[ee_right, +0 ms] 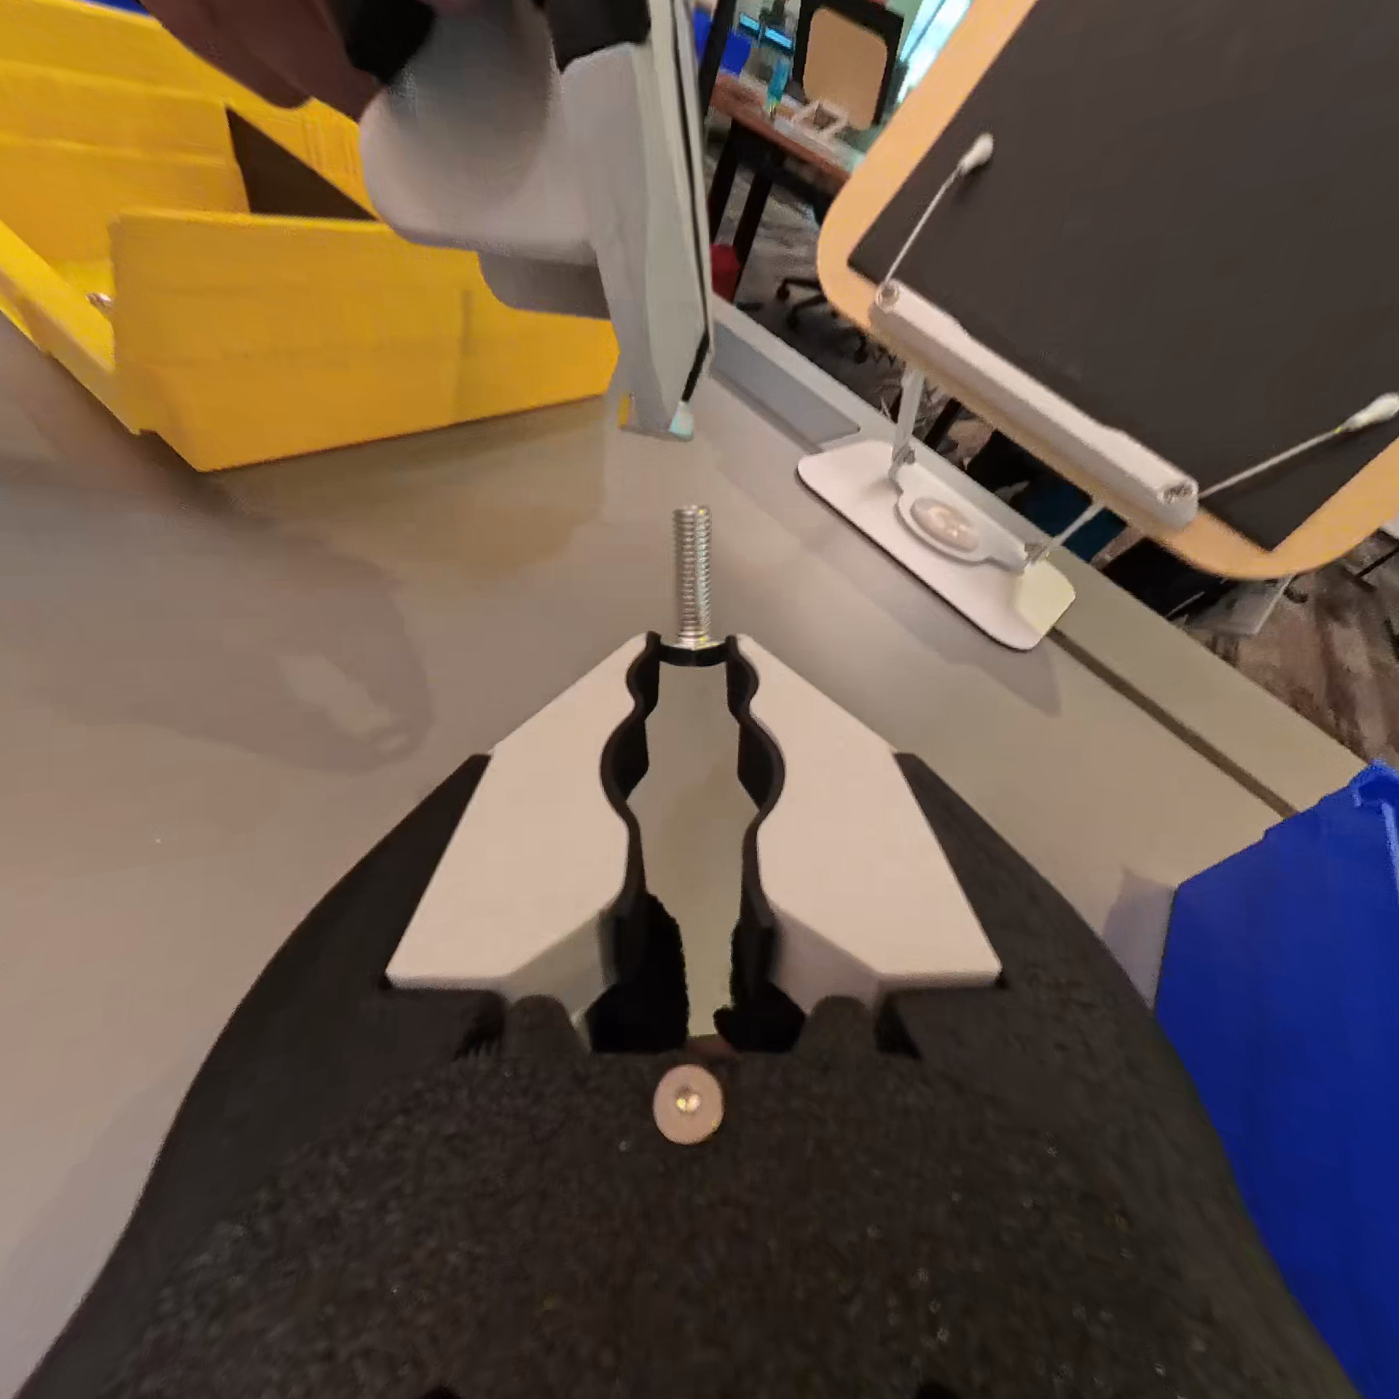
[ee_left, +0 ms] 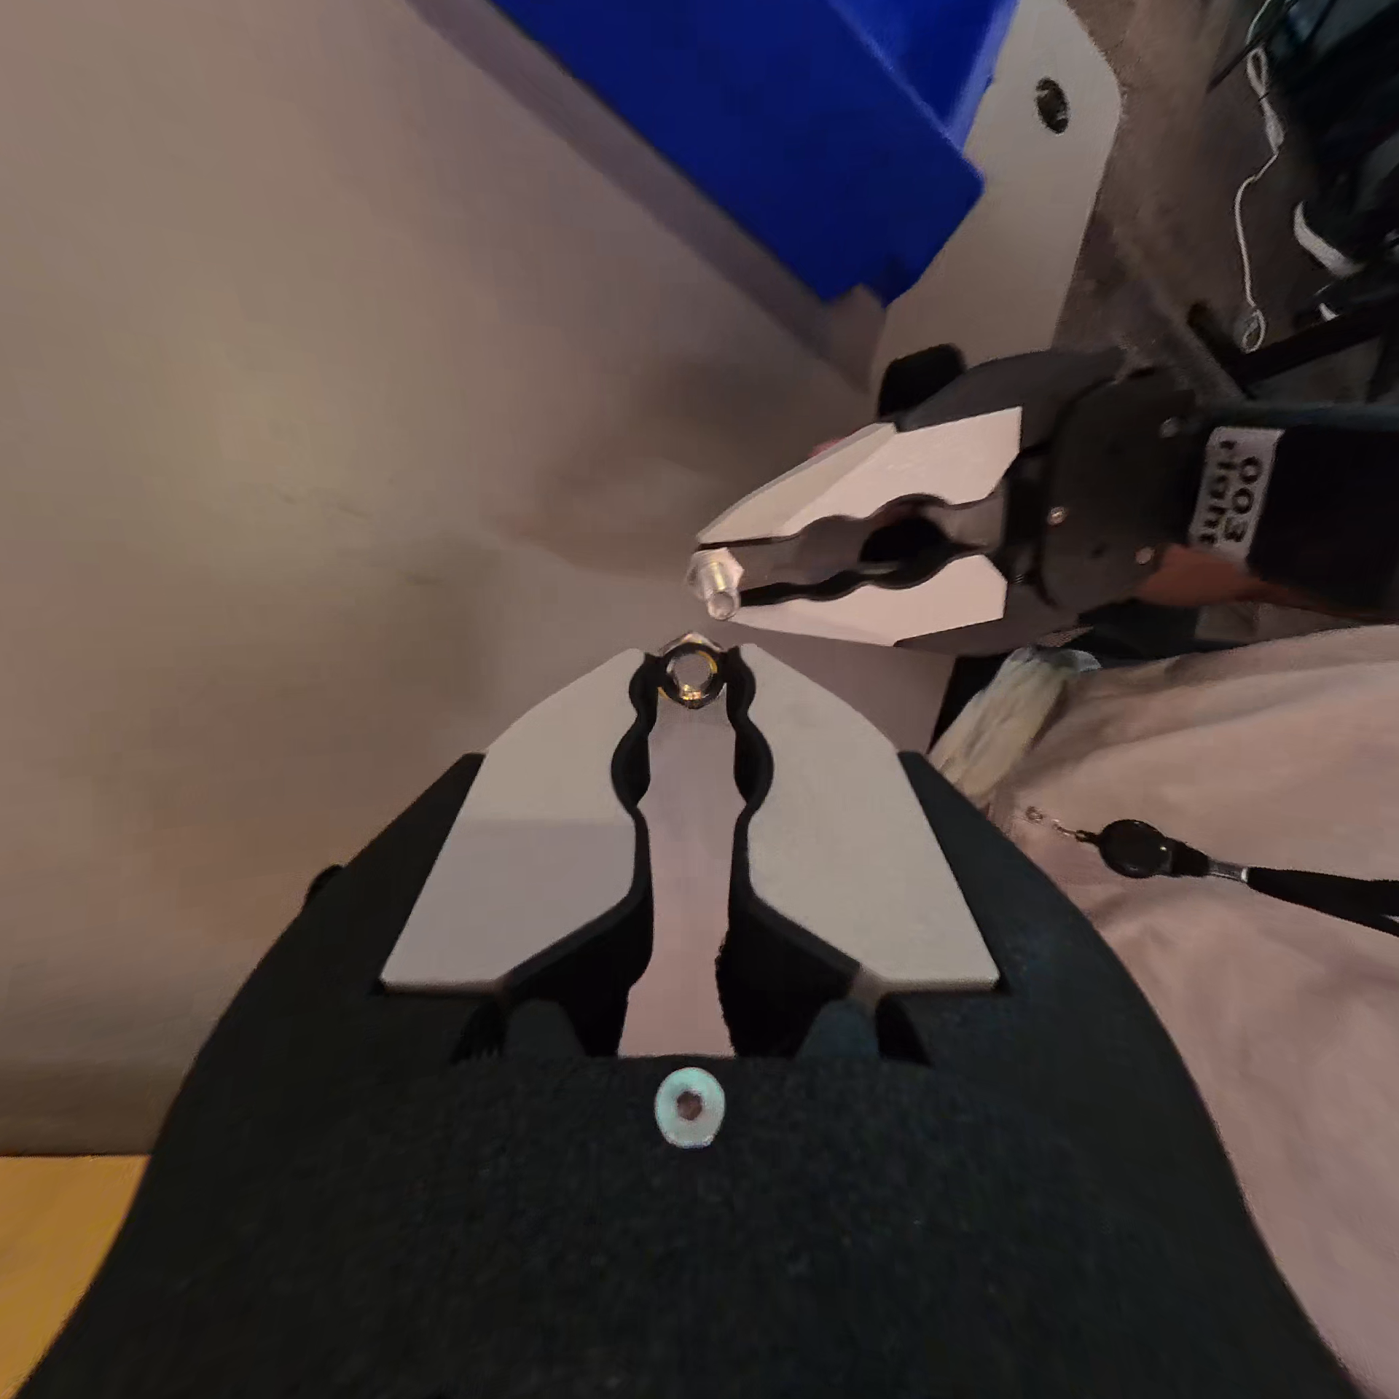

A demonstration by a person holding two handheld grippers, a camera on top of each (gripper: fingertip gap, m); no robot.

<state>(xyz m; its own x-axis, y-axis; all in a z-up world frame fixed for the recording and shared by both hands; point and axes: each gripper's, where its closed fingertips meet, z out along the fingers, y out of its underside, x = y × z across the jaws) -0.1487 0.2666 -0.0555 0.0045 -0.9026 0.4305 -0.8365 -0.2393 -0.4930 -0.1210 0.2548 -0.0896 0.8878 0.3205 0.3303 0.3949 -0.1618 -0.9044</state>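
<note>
Pinching a nut [ee_left: 689,674], the left gripper [ee_left: 690,660] faces the right gripper [ee_right: 690,643], jaws clamped on a bolt [ee_right: 693,575] above the table [ee_right: 227,606], threads aligned

Soft, even indoor light is falling from above, leaving faint blurred shadows and a dull sheen on the grey tabletop [ee_right: 227,606]. Wide-angle distortion is bending lines near the frame edges. Motion blur is smearing the left gripper [ee_right: 666,424] in the right wrist view.
</note>
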